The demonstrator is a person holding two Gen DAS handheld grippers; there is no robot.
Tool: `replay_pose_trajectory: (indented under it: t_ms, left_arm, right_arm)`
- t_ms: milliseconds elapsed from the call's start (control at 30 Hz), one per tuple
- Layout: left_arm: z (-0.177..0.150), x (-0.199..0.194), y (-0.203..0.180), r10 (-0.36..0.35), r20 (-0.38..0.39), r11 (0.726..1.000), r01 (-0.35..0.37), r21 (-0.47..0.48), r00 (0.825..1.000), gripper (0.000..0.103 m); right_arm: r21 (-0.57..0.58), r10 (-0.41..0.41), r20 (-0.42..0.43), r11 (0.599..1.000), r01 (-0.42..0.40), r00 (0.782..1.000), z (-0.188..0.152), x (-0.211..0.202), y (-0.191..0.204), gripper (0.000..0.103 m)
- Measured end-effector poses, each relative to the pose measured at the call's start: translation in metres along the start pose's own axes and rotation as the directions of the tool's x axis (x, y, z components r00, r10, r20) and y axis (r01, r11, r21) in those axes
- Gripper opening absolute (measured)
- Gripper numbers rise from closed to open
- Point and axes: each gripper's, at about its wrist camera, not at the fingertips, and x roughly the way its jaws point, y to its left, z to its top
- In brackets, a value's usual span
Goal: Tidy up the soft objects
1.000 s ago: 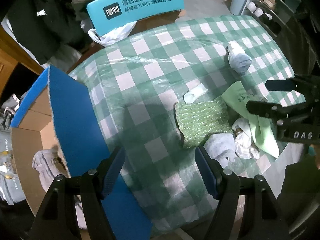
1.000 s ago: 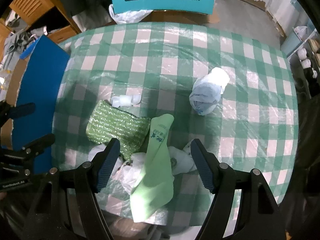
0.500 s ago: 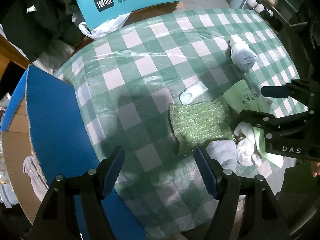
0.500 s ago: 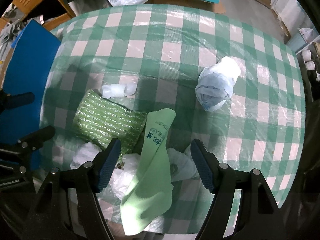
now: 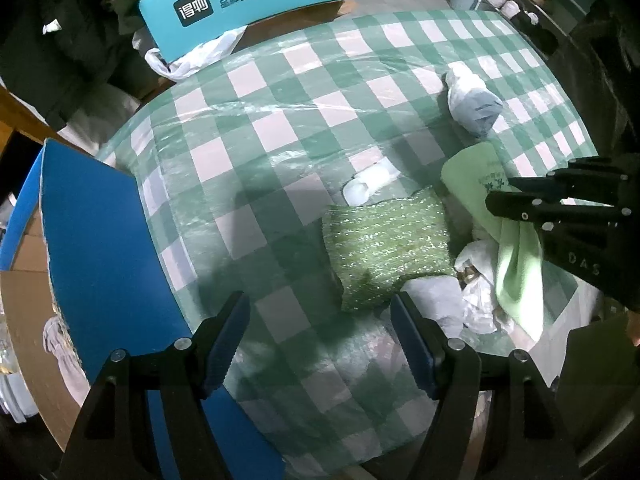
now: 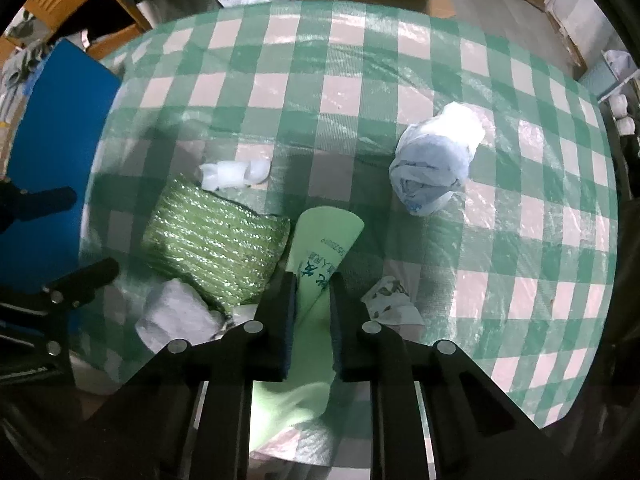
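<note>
A light green plastic bag lies among soft items on the checked table. My right gripper points down over it; its jaws are closing, and the pads press the bag's middle from both sides. The left wrist view shows the same gripper on the bag. Left of the bag lie a green bubble-wrap pad and a small white roll. A blue-white bundle sits apart at the right. My left gripper hangs open over bare cloth near the pad, holding nothing.
A cardboard box with a blue flap stands at the table's left edge, with a pale soft item inside. Crumpled white bags lie under the green bag. A teal chair back and a white bag stand beyond the far edge.
The right gripper's jaws went from wide open around the green bag to closed on it. The left gripper has stayed open over the cloth.
</note>
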Motion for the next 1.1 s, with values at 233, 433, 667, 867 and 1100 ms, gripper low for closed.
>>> replay_pose_trajectory:
  t_ms: [233, 433, 667, 867, 1100]
  left_arm:
    - [-0.005, -0.004, -0.008, -0.016, 0.009, 1.000, 0.016, 0.020, 1.000, 0.079]
    - [-0.007, -0.001, -0.016, -0.034, -0.003, 0.999, 0.034, 0.025, 0.999, 0.080]
    - [-0.008, 0.005, -0.027, -0.061, -0.009, 0.998, 0.061, 0.029, 0.998, 0.080]
    - [-0.009, 0.011, -0.039, -0.075, -0.021, 0.996, 0.075, 0.037, 0.997, 0.080]
    - [-0.008, 0.025, -0.048, -0.074, -0.054, 0.996, 0.076, 0.037, 0.996, 0.080]
  right_arm:
    - [0.003, 0.010, 0.039, 1.000, -0.010, 0.999, -0.005, -0.019, 0.001, 0.012]
    - [-0.001, 0.015, 0.061, 1.000, -0.015, 0.998, -0.009, -0.035, 0.001, 0.009]
    - [-0.003, 0.029, 0.078, 1.000, -0.029, 0.997, -0.018, -0.042, 0.001, 0.006]
    - [0.004, 0.030, 0.106, 1.000, -0.031, 0.994, -0.028, -0.052, -0.002, 0.005]
    - [0.018, 0.034, 0.126, 0.999, -0.037, 0.991, -0.035, -0.059, -0.007, 0.005]
